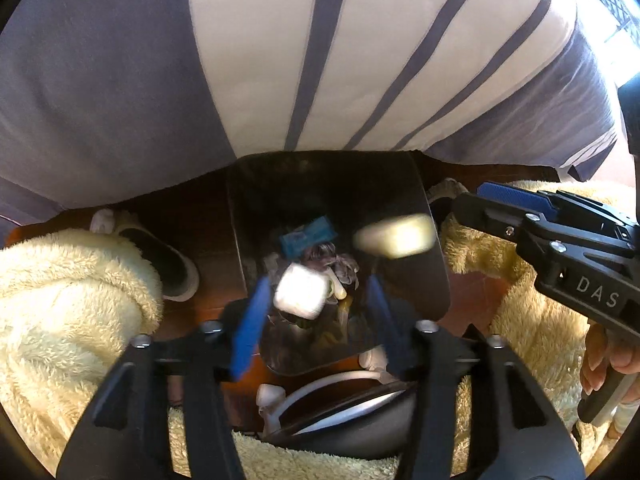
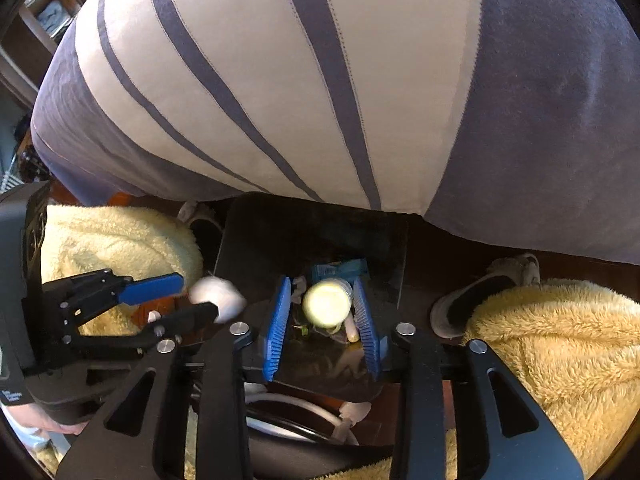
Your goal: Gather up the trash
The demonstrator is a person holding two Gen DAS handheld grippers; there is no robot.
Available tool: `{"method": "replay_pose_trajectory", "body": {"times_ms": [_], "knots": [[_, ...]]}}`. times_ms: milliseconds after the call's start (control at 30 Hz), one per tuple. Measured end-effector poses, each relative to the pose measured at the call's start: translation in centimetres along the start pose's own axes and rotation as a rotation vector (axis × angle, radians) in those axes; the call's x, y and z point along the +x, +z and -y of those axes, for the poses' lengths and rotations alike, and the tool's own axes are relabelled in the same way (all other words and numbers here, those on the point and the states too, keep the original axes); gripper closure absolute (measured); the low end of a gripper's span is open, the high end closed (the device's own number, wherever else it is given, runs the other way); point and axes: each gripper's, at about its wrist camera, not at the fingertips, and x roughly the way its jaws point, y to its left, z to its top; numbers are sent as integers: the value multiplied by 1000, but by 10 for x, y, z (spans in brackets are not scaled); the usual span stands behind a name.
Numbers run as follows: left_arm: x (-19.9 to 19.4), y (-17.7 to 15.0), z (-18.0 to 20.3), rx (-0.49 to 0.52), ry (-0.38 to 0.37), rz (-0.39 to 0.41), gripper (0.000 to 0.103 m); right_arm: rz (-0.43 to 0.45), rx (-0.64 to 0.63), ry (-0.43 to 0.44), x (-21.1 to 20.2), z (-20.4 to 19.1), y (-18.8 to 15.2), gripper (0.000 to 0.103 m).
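Observation:
A black bin (image 1: 428, 280) (image 2: 236, 240) stands on the floor between the person's legs, holding a blue wrapper (image 1: 308, 236) (image 2: 340, 268) and other trash. My left gripper (image 1: 316, 312) is open above it; a blurred white wad (image 1: 298, 290) (image 2: 218, 294) lies between its spread fingers, not clamped. My right gripper (image 2: 324, 320) is open above the bin, with a blurred pale yellow piece (image 2: 326, 302) (image 1: 394, 236) between its fingers, not clamped. The right gripper also shows in the left wrist view (image 1: 508, 204), and the left gripper in the right wrist view (image 2: 188, 296).
The person's striped grey and white shirt (image 1: 320, 52) fills the upper view. Fluffy yellow trousers (image 1: 68, 300) (image 2: 560, 352) and grey slippers (image 1: 168, 264) (image 2: 472, 300) flank the bin. A white hoop and dark round object (image 1: 340, 400) lie below the bin on the brown floor.

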Motion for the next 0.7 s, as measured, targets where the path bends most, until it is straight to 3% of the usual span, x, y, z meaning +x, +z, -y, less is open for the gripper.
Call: {"method": "replay_pose_trajectory", "body": {"times_ms": [200,433,567,700], "knots": [[-4,0,-1,-7,21,8,37,17,16,-6,-4,2,1,52],[-16,3,0,3,57,58,12,63,45,-67,-16,11,3,15],[-24,5,1,10,67,80,8,83,50,-87,-21,12,4,5],[-31,7,2,9,84,105,8,100,61,-79,-27,14,4,4]]}}
